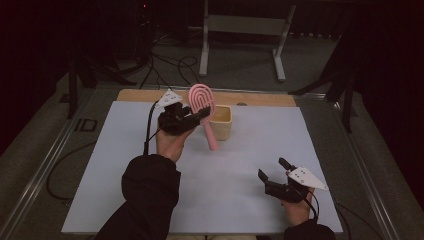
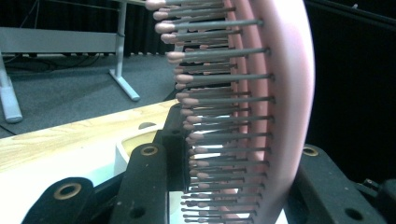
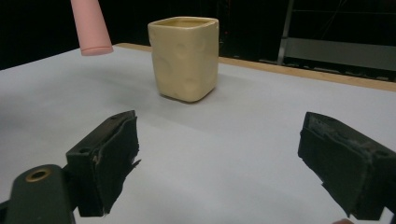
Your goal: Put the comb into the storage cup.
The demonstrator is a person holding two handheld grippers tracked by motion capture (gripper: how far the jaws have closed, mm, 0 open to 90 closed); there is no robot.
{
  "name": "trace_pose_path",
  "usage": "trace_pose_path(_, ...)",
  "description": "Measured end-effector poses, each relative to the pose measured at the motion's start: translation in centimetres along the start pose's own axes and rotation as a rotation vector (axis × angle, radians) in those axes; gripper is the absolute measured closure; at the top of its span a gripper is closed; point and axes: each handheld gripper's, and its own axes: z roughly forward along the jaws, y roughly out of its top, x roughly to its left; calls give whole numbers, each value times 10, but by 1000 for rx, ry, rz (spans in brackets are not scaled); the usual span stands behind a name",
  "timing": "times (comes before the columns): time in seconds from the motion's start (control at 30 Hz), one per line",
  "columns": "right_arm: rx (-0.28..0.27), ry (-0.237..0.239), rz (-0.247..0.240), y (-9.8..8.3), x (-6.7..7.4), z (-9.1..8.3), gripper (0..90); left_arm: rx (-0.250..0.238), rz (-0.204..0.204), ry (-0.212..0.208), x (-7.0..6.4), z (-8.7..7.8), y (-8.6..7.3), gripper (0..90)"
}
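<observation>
Across the middle of the high view lies the table, covered by a pale sheet, with a strip of bare wood along its far edge at the upper centre. In the right gripper view the same pale surface runs from the lower edge up to the wooden strip at the upper right.

Just above the centre of the high view stands a cream square cup, upright on the sheet; in the right gripper view it sits in the upper middle of the frame, open mouth up.

Immediately left of the cup in the high view is the pink hairbrush, held off the table with its oval head up and its handle slanting down to the lower right, in front of the cup's left side. In the left gripper view its bristled head runs up the centre right of the frame, and in the right gripper view the handle's end hangs at the upper left.

The left gripper is clamped on the hairbrush's head, one jaw against the bristles and one behind its back.

At the lower right of the high view, the right gripper holds its jaws wide apart, nothing between them, well apart from the cup.
</observation>
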Motion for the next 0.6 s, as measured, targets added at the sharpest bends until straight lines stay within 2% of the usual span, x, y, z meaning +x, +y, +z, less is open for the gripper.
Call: trace_pose_path(0.6,1,4,1,0,1,2,120,-3,3,12,1,6,10,645)
